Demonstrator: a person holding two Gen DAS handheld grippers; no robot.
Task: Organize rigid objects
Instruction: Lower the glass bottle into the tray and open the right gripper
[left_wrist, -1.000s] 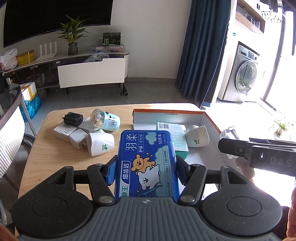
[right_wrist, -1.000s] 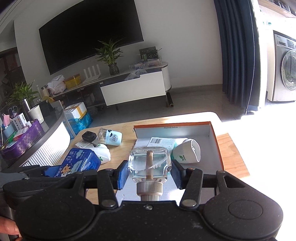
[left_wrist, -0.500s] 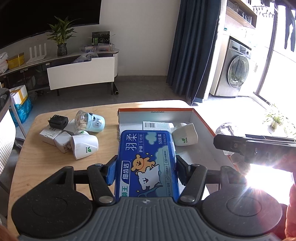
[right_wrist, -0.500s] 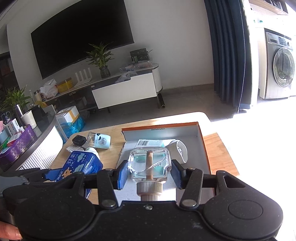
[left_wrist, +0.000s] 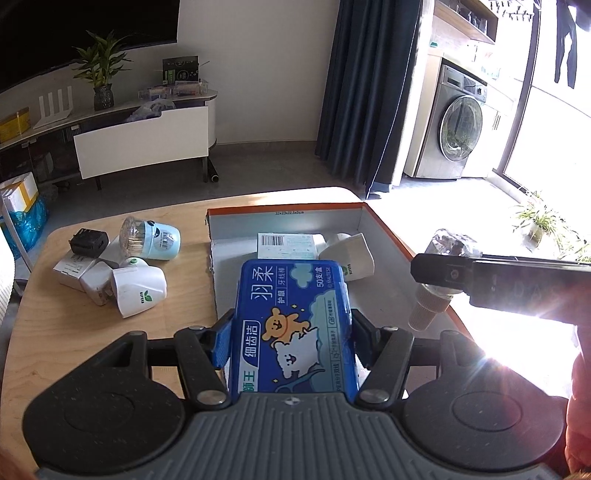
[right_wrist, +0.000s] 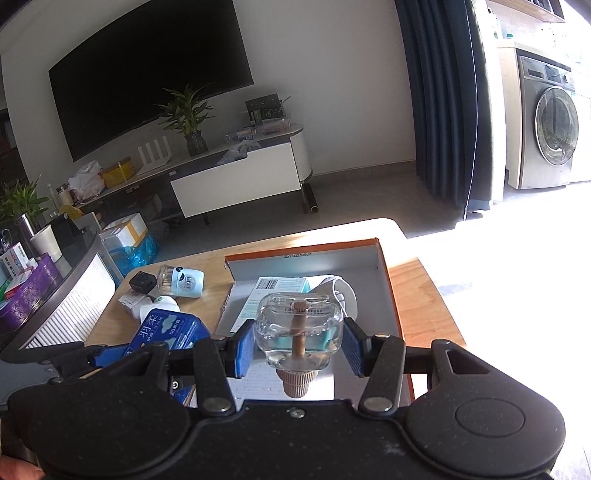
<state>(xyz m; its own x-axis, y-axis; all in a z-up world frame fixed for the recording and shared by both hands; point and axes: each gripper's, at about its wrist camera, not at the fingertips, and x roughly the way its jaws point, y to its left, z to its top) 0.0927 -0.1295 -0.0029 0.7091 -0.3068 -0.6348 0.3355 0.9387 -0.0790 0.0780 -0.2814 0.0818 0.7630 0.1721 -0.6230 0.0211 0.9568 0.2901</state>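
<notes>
Left gripper (left_wrist: 291, 328) pinches blue floss-pick box (left_wrist: 293, 325) by long sides, above near end of orange-rimmed tray (left_wrist: 388, 229). Right gripper (right_wrist: 299, 345) pinches clear glass bottle (right_wrist: 299, 325), cap toward us, over tray. We judge both loads staged for deposit beside white cup (left_wrist: 349, 254); more items wait on table (left_wrist: 55, 332).

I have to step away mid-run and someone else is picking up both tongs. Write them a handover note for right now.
Left tongs: shut on the blue floss box, held over the near part of the orange-rimmed box.
Right tongs: shut on the clear glass bottle, cap toward the camera, also above the box.
Done: a barcoded packet and one white cup lie in the box.
Left: set down both held items, then collect the toothpick jar, black plug, white adapter, small white carton and second white cup from the table.
</notes>
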